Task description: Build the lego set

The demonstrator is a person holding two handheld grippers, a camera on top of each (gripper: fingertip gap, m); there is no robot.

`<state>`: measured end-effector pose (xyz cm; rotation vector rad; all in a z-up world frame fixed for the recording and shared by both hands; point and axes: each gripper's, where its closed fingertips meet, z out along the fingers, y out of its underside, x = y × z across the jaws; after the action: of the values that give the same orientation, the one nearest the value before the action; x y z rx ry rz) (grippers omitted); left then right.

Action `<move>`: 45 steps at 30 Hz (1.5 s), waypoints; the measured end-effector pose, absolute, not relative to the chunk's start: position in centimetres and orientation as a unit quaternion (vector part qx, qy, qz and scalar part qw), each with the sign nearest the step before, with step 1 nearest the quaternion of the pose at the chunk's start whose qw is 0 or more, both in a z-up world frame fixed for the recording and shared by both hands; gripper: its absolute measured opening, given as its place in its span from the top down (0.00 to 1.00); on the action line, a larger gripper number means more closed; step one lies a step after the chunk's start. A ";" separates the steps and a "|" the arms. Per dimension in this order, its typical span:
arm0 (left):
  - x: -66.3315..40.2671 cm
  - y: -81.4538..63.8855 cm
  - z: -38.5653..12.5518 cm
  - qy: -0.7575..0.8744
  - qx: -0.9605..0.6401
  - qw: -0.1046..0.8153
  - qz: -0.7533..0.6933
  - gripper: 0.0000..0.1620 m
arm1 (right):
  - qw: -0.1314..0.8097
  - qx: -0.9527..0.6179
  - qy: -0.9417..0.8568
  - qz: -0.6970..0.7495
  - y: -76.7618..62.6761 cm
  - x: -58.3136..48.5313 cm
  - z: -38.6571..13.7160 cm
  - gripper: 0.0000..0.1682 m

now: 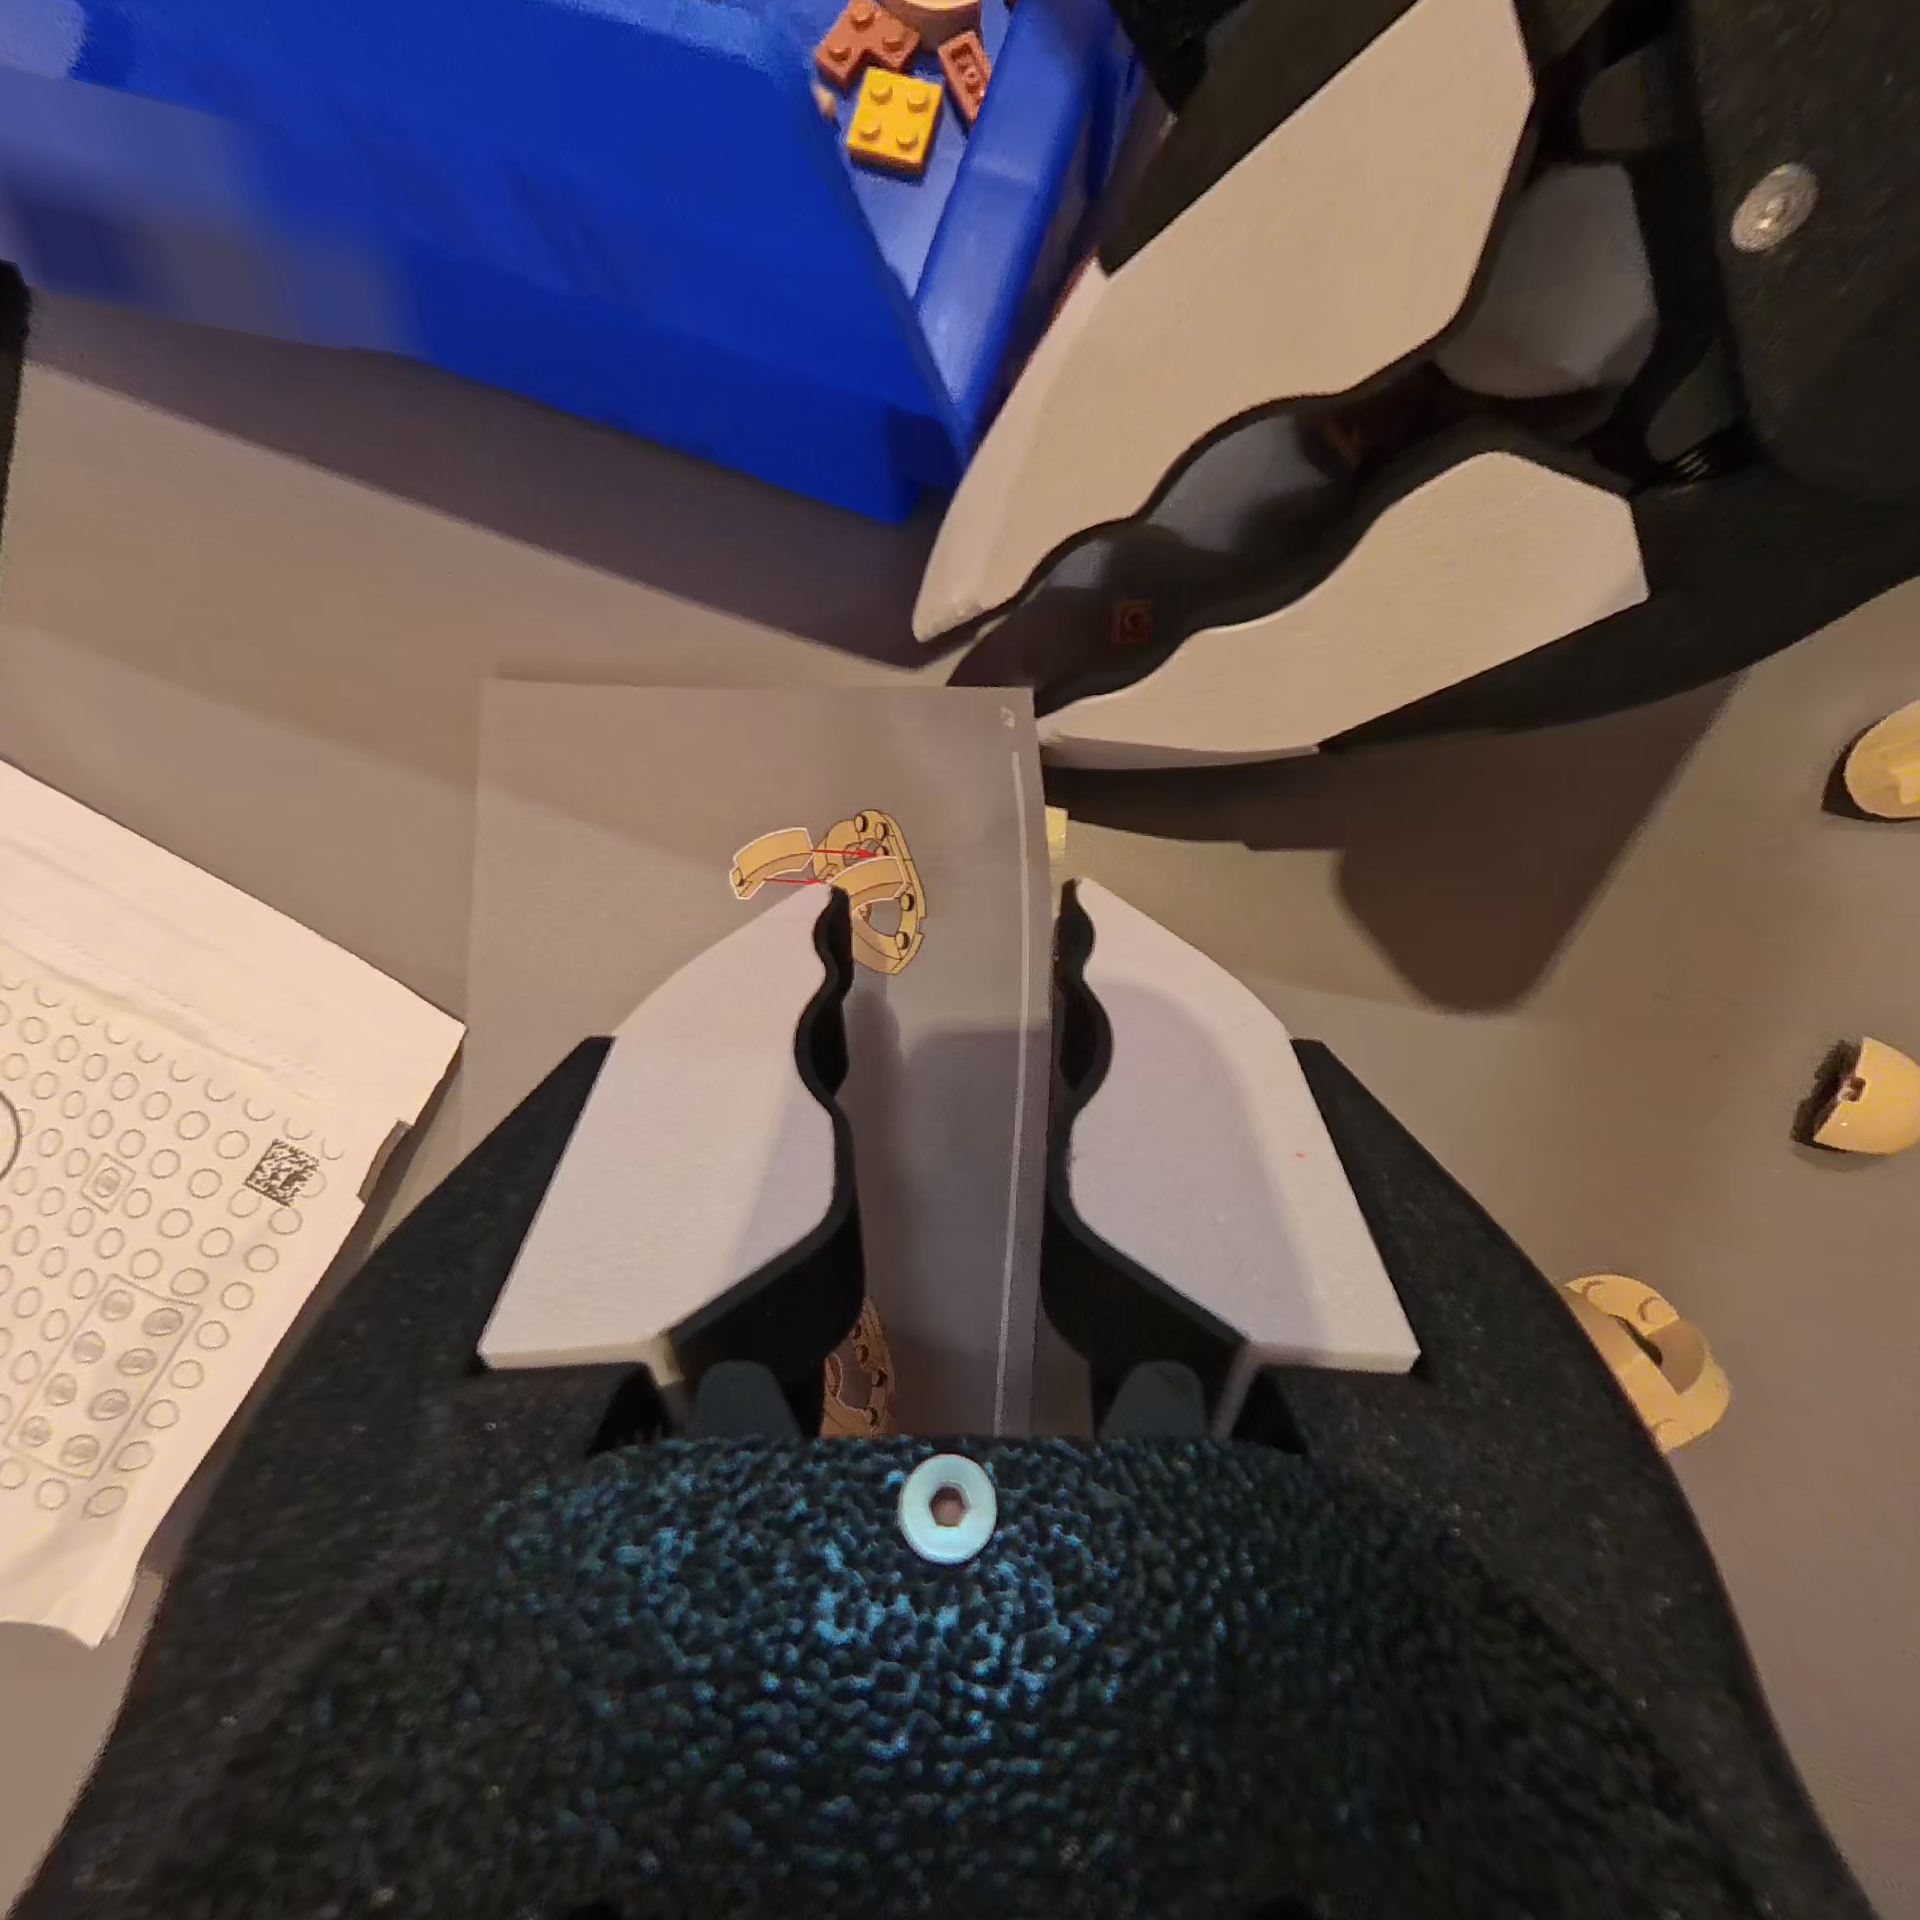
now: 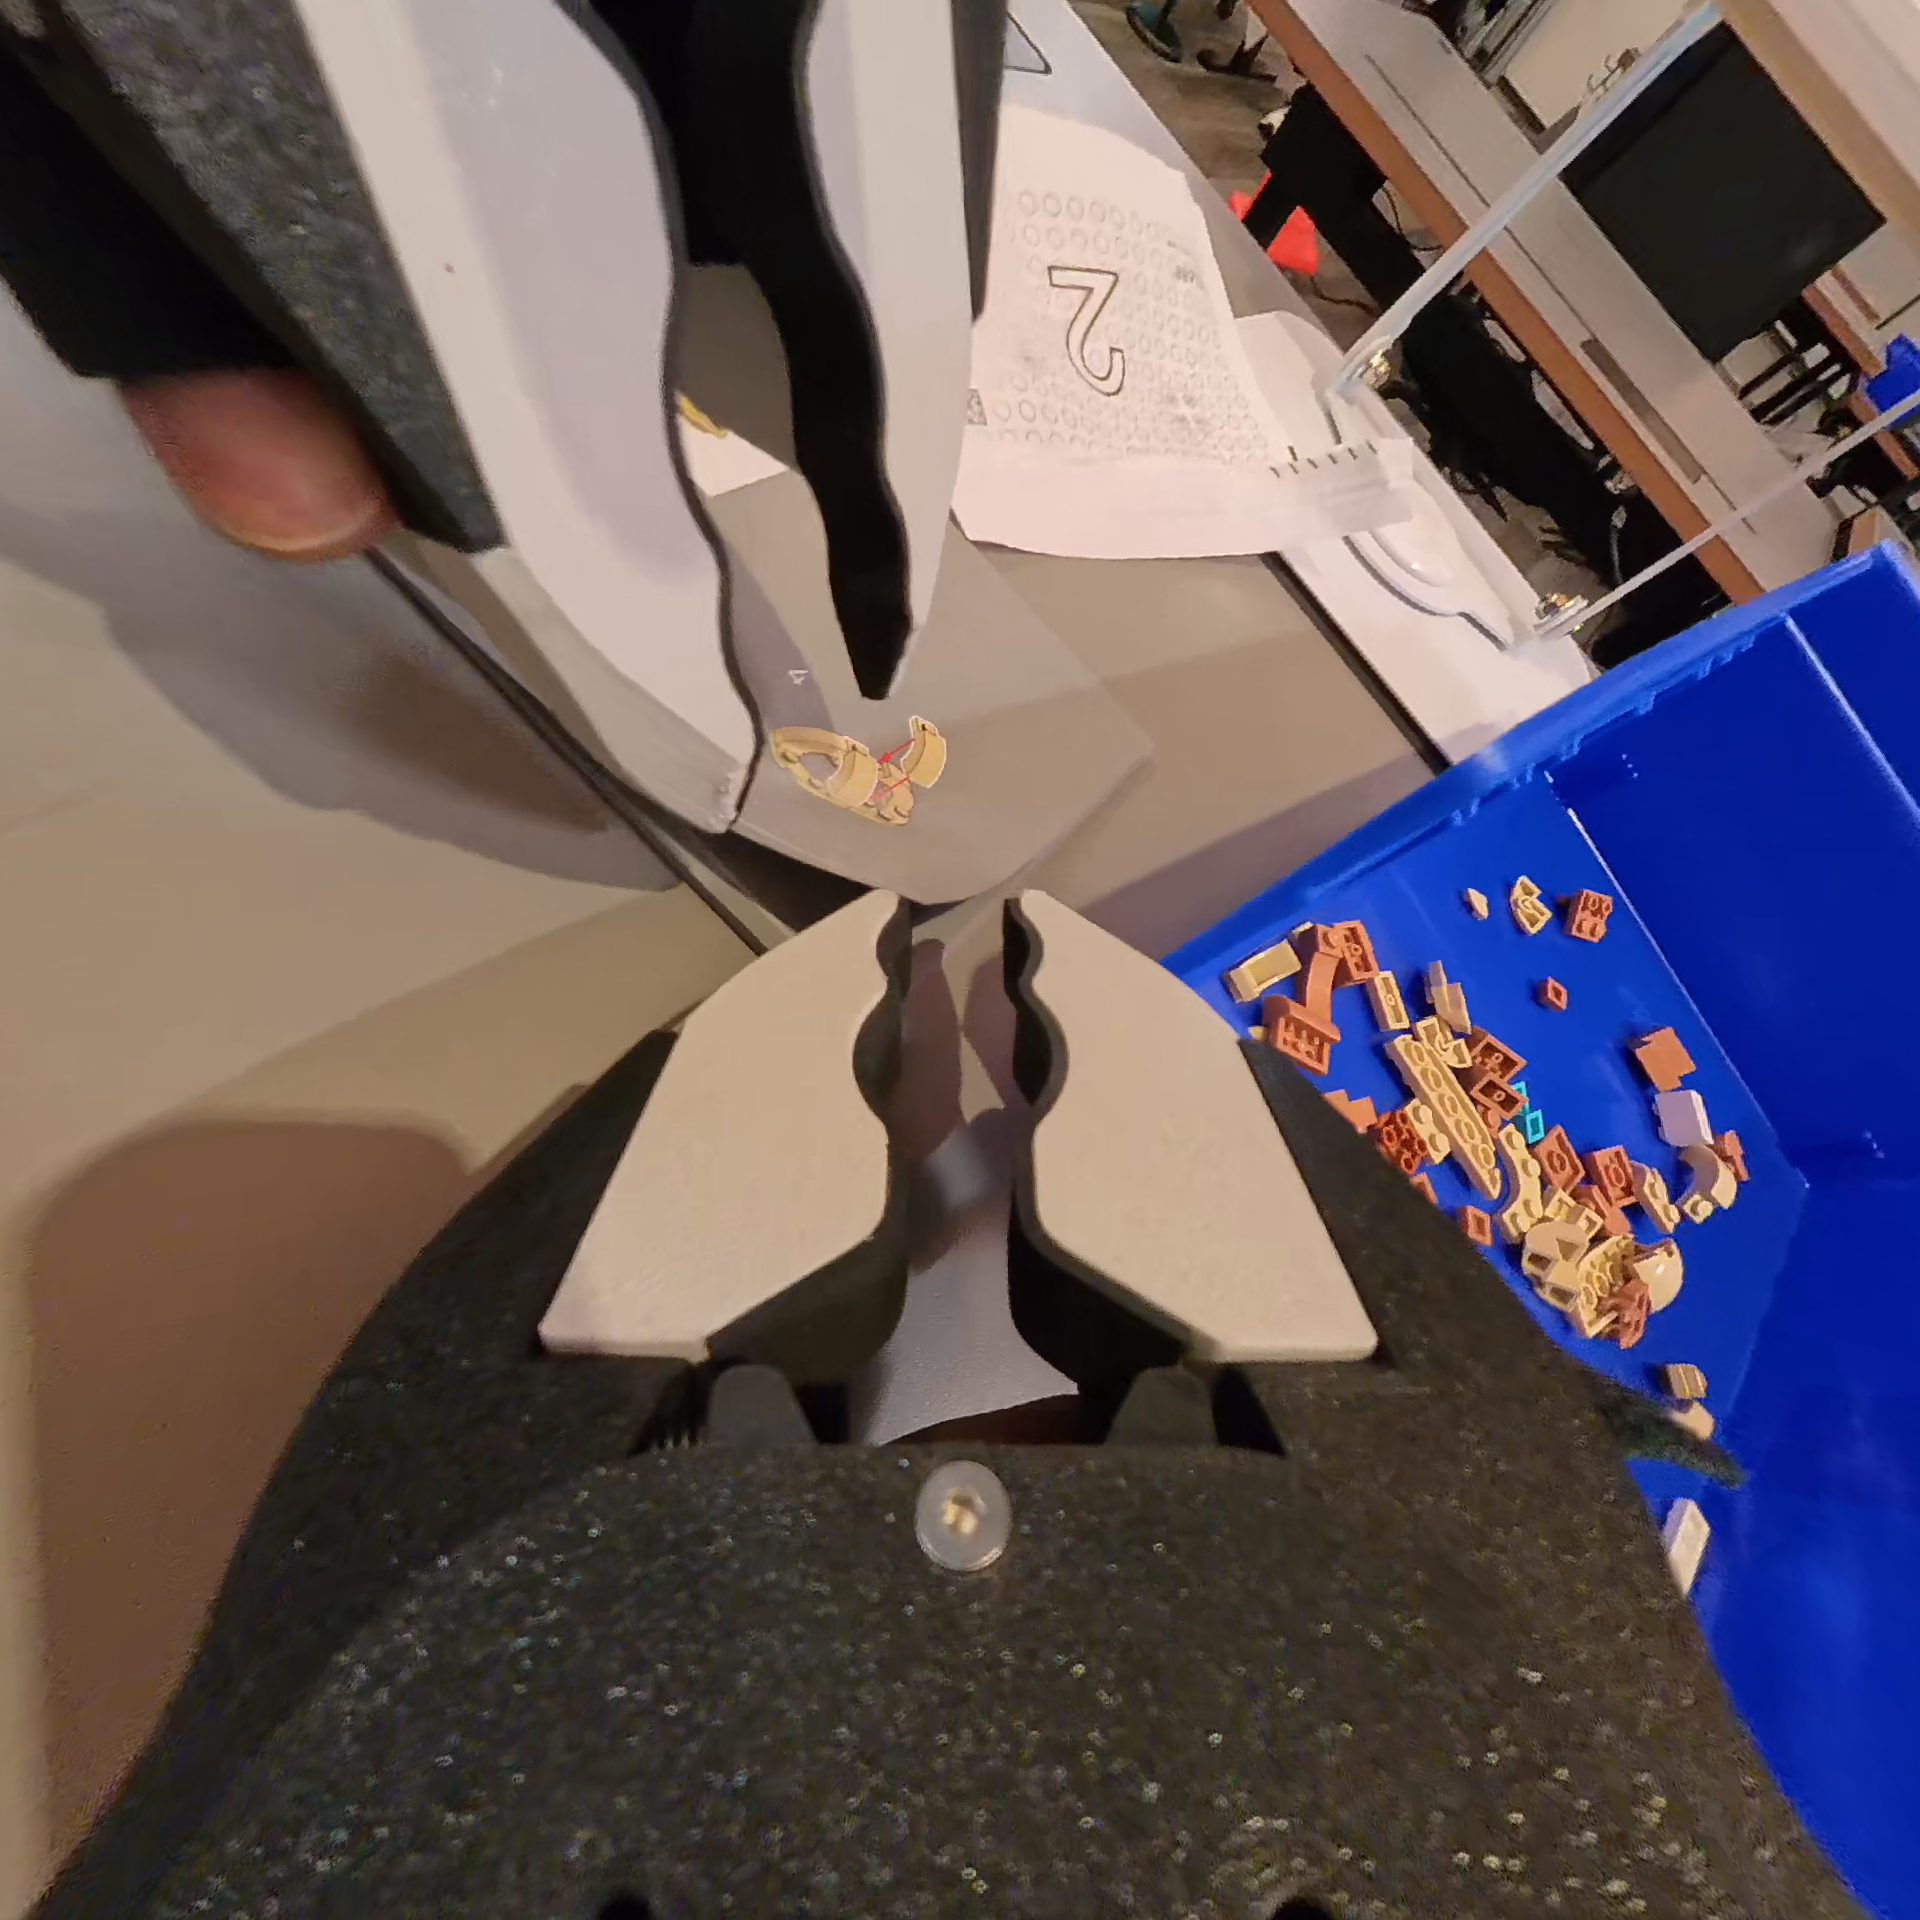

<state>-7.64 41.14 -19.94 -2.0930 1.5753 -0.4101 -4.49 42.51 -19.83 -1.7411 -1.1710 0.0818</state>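
Both tools, left tool (image 1: 945, 904) and right tool (image 2: 956, 914), are hanging spread and empty over the booklet (image 1: 665, 790). Most bricks (image 2: 1496, 1122) are still lying loose in the bin (image 2: 1714, 790); tan pieces (image 1: 1860, 1112) are waiting on the desk (image 1: 260, 582), so building is barely beginning.

Parted right claw (image 2: 956, 935) beside brick-filled blue bin (image 2: 1704, 790)
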 end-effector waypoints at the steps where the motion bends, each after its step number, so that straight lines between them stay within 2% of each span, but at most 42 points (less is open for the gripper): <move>1: -7.6 41.0 -19.8 0.578 -0.764 0.245 -0.148 0.77 | 0.498 -0.722 -0.479 0.035 42.6 -4.4 -19.8 0.90; 10: -7.2 40.1 -20.5 0.583 -0.760 0.274 -0.084 0.77 | 0.501 -0.731 -0.460 0.048 42.7 -4.5 -19.5 0.90; 14: -7.0 40.4 -20.8 0.575 -0.764 0.286 -0.066 0.80 | 0.503 -0.732 -0.455 0.065 42.5 -5.0 -19.2 0.90; 23: -7.1 40.9 -20.4 0.544 -0.778 0.303 -0.084 1.00 | 0.504 -0.735 -0.448 0.073 42.6 -5.0 -19.0 0.90; 33: -8.2 41.1 -19.1 0.472 -0.807 0.316 -0.159 1.00 | 0.509 -0.731 -0.447 0.085 42.4 -5.0 -18.7 0.89; 45: -10.1 40.7 -15.3 0.396 -0.805 0.383 -0.222 1.00 | 0.529 -0.715 -0.445 0.109 41.5 -5.7 -17.5 0.89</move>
<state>-10.14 40.74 -15.29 -2.0525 1.0099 -0.5652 -5.71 41.54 -17.54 -1.7069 -1.0628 0.2602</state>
